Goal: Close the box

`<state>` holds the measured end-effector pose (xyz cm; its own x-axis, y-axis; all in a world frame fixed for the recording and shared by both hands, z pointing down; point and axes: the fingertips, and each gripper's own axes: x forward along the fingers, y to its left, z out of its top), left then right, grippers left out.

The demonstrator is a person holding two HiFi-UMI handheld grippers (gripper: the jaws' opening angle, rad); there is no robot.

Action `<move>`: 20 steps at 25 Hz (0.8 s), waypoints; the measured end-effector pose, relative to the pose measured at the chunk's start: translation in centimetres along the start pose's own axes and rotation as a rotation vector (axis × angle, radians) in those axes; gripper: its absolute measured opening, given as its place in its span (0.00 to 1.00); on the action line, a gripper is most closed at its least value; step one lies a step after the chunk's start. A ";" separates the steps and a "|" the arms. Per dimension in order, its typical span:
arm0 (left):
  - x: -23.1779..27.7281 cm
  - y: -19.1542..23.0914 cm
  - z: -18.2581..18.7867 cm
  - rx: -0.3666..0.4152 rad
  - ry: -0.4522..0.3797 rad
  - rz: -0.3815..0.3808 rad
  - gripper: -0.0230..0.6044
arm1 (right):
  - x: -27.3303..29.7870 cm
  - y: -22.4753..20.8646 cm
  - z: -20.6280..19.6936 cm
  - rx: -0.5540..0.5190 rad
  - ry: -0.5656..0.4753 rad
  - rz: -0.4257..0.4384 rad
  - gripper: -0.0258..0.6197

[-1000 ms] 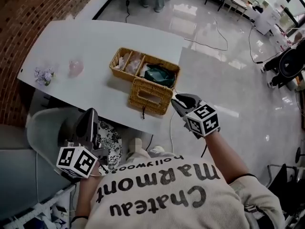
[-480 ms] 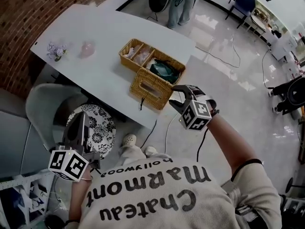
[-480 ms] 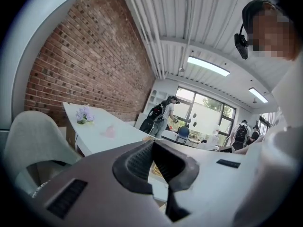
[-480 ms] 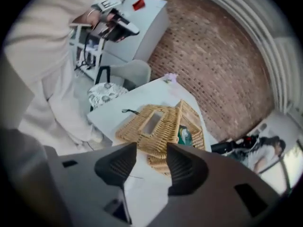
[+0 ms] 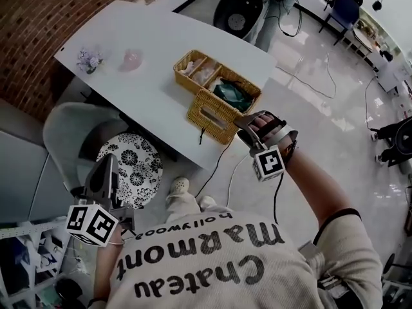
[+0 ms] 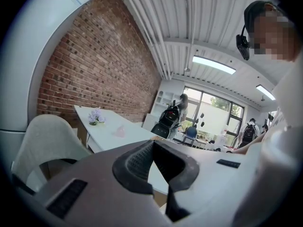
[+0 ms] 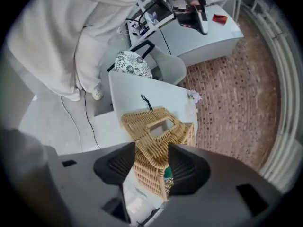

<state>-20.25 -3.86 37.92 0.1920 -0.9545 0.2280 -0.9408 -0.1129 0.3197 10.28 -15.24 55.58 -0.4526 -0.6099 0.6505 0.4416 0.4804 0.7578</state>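
Observation:
A woven wicker box (image 5: pixel 212 77) stands at the near edge of the white table (image 5: pixel 148 50). Its lid (image 5: pixel 209 116), with a rectangular slot, hangs open over the front, and something green (image 5: pixel 233 96) lies inside. My right gripper (image 5: pixel 248 129) hovers just off the box's near right corner. Its jaws have just been opening and stand apart. In the right gripper view the lid (image 7: pixel 158 126) shows in the gap of the right gripper (image 7: pixel 154 167), with neither pad pressing it. My left gripper (image 5: pixel 106 169) is low at the left, far from the box. The left gripper (image 6: pixel 152 150) has its pads together and holds nothing.
Small flowers (image 5: pixel 89 61) and a pink object (image 5: pixel 131 58) lie at the table's far left. A grey chair (image 5: pixel 71 134) and a patterned stool (image 5: pixel 132 166) stand below the table's near edge. Cables (image 5: pixel 222 166) run over the glossy floor. A black office chair (image 5: pixel 238 5) stands beyond the table.
The right gripper has rolled about its own axis and sunk towards the box's corner, its jaws slightly wider. The left gripper has swung a little; its pads stay together.

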 end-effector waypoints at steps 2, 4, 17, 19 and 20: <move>0.1 0.0 -0.1 0.000 0.002 0.001 0.04 | 0.1 0.2 -0.2 -0.010 0.005 -0.005 0.42; 0.3 0.0 -0.1 0.002 0.006 0.000 0.04 | 0.5 0.2 -0.4 -0.011 0.015 -0.013 0.44; 1.2 -0.5 0.3 0.015 0.025 -0.019 0.04 | 1.7 -0.3 -0.1 0.017 0.025 -0.029 0.37; 1.3 -0.4 0.2 0.015 0.028 -0.020 0.04 | 1.5 -0.4 0.0 0.063 0.007 -0.017 0.37; 1.4 -0.4 0.2 0.016 0.028 -0.022 0.04 | 1.5 -0.3 0.1 0.089 0.000 0.000 0.37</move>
<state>-19.64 -5.17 37.86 0.2207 -0.9435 0.2471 -0.9405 -0.1387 0.3102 9.45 -16.20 56.33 -0.4524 -0.6100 0.6505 0.3711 0.5345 0.7593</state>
